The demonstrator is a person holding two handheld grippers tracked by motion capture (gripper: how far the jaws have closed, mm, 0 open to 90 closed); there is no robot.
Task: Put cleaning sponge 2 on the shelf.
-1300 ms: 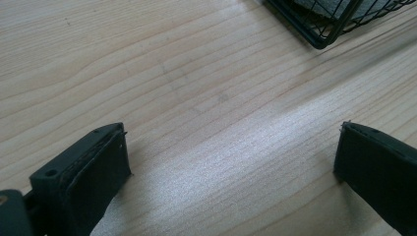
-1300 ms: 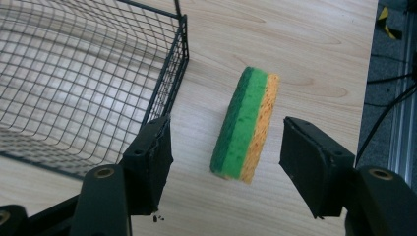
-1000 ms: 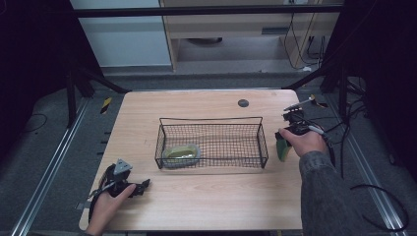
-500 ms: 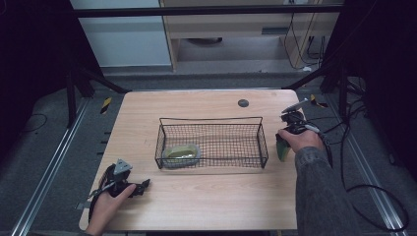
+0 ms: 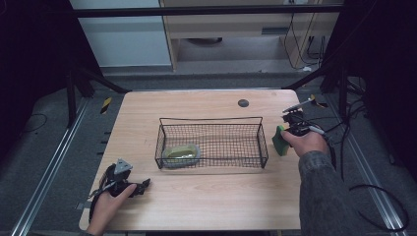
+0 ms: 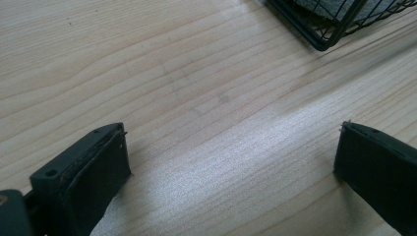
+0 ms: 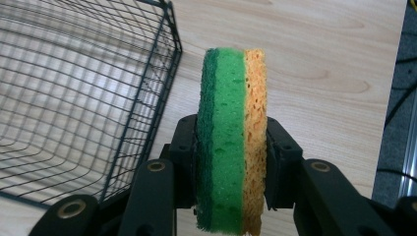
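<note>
Item: my right hand-held gripper (image 7: 231, 162) clamps a green-and-yellow sponge (image 7: 232, 132) beside the wire basket (image 5: 263, 142), not yet in. Basket already holds one sponge (image 5: 181, 153). My left hand-held gripper (image 6: 231, 162) rests wide open, empty, on the desk (image 6: 196, 73).

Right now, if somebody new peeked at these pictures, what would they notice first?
Probably the bright green and yellow sponge, squeezed upright in the right tool, just outside the right end of the black wire basket. Next, the basket in the middle of the wooden table, with something greenish lying in its left end. The left tool rests open near the table's front left corner.
</note>
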